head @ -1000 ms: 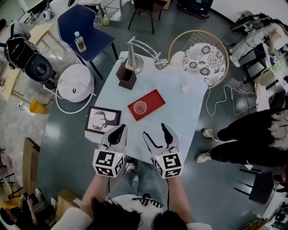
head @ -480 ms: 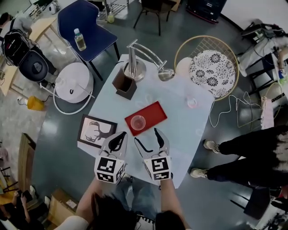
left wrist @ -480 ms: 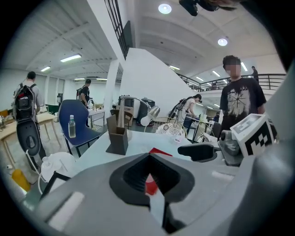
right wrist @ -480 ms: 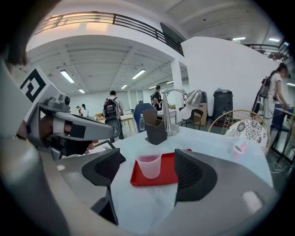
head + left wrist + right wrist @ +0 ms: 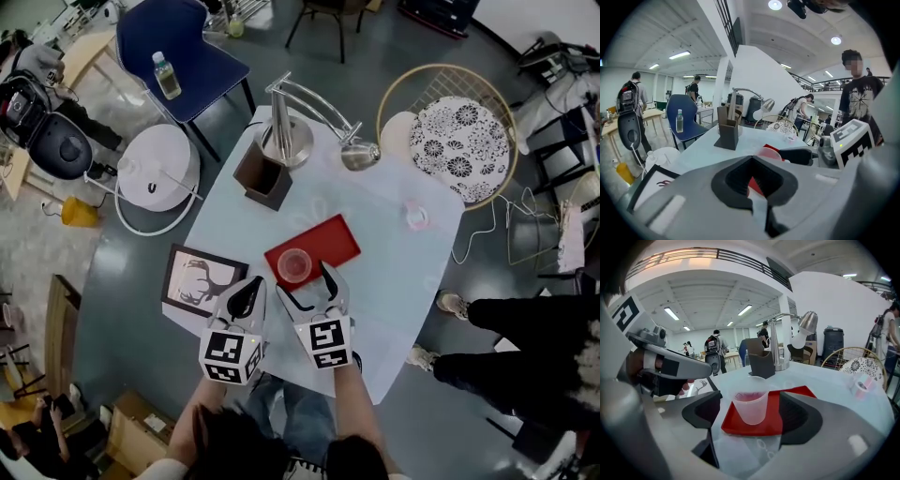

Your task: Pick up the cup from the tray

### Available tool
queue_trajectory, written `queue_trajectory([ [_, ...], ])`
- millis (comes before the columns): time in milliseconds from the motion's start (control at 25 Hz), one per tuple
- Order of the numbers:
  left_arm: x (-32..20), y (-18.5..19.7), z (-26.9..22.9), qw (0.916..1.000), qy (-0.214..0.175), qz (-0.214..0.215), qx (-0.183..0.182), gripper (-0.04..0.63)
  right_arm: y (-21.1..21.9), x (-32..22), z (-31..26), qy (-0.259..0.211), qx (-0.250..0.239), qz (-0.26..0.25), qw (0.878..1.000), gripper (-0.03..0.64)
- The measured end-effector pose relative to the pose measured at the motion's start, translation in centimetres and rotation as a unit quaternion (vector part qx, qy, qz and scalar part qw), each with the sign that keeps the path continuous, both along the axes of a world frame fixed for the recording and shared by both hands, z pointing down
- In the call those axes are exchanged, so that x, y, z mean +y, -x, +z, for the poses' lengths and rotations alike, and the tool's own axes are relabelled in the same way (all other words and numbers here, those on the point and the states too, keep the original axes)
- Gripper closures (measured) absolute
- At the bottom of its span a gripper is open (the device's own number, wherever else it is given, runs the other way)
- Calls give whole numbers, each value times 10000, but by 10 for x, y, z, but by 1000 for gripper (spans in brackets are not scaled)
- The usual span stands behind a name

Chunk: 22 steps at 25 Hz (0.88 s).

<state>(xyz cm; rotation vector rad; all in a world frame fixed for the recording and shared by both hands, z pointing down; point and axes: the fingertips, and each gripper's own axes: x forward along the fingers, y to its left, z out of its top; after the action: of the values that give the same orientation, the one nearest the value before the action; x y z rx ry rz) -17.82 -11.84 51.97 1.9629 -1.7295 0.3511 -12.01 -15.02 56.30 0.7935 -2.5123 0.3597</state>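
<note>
A clear plastic cup [image 5: 293, 266] [image 5: 751, 405] stands upright on the near left end of a red tray [image 5: 326, 245] [image 5: 791, 397] in the middle of the pale table. My right gripper [image 5: 305, 290] [image 5: 750, 416] is open, its two dark jaws on either side of the cup and just short of it, touching nothing. My left gripper [image 5: 246, 296] [image 5: 754, 185] is shut on nothing and hovers to the left of the tray, near the table's front edge. In the left gripper view the tray [image 5: 770, 151] shows only as a red sliver beyond the jaws.
A brown box holder [image 5: 262, 175] and a metal desk lamp [image 5: 292, 131] stand at the table's far side. A small pink cup [image 5: 415, 215] sits at the right. A framed deer picture [image 5: 200, 277] lies at the left edge. A person [image 5: 525, 337] stands to the right.
Both grippers have moved forward over the table. The right gripper has come up to the tray so that its open jaws now flank the cup.
</note>
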Motion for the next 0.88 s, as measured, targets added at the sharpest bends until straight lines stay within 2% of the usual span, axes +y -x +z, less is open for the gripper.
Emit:
queue_trajectory([
  [280, -7, 9, 14, 9998, 89, -168, 12, 595, 17, -12, 10, -12, -66, -195, 9998, 219],
  [440, -4, 11, 23, 9996, 184, -220, 10, 595, 22, -20, 7, -137, -117, -133, 9998, 258],
  [640, 3, 12, 30, 9993, 276, -249, -10, 595, 23, -21, 7, -154, -92, -181, 9997, 268],
  [880, 2, 13, 21, 9996, 180, -226, -22, 595, 24, -13, -7, -227, -126, -299, 9992, 273],
])
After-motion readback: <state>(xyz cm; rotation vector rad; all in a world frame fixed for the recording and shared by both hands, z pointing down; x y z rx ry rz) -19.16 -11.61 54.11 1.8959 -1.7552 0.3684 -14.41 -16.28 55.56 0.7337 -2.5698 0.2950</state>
